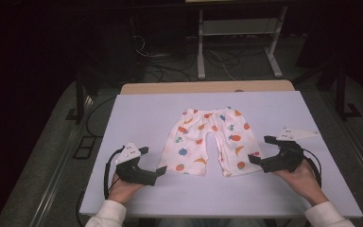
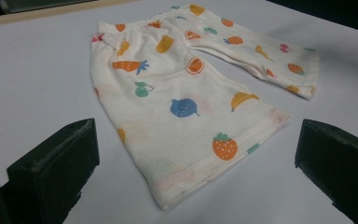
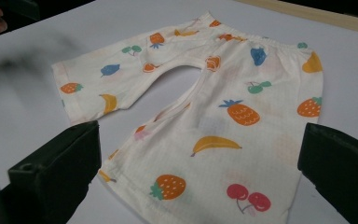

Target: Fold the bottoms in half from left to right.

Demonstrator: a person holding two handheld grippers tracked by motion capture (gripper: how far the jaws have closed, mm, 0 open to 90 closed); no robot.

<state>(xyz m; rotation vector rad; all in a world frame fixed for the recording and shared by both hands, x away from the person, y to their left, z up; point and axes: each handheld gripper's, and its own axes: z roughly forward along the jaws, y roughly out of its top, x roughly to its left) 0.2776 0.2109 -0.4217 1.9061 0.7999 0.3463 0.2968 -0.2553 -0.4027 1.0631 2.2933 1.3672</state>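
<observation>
Nearest to the person, two hands hold the tools low over the table [image 1: 137, 106], which has a pale cover on it. The left gripper [image 1: 158, 173] sits just beside the hem of the left leg of the little shorts [image 1: 210, 142]. Its black jaws are spread wide with nothing between them. In the left gripper view the leg's near corner lies right between the two jaws, so it looks ready to close on that corner.

The right gripper [image 1: 261, 152] is just beside the hem of the right leg. Its jaws are wide apart too and hold nothing. In the right gripper view the right leg hem lies between them. Both tools point in at the cloth from the two sides, maybe so each can grab one leg at once.

The shorts lie flat in the middle of the table, legs toward the person and waistband on the far side. They are white with small fruit pictures, like a strawberry [image 2: 224, 146] and a banana [image 3: 214, 143].

Farther off, past the table's far edge, are dark floor, cables and a metal stand [image 1: 238, 40].
</observation>
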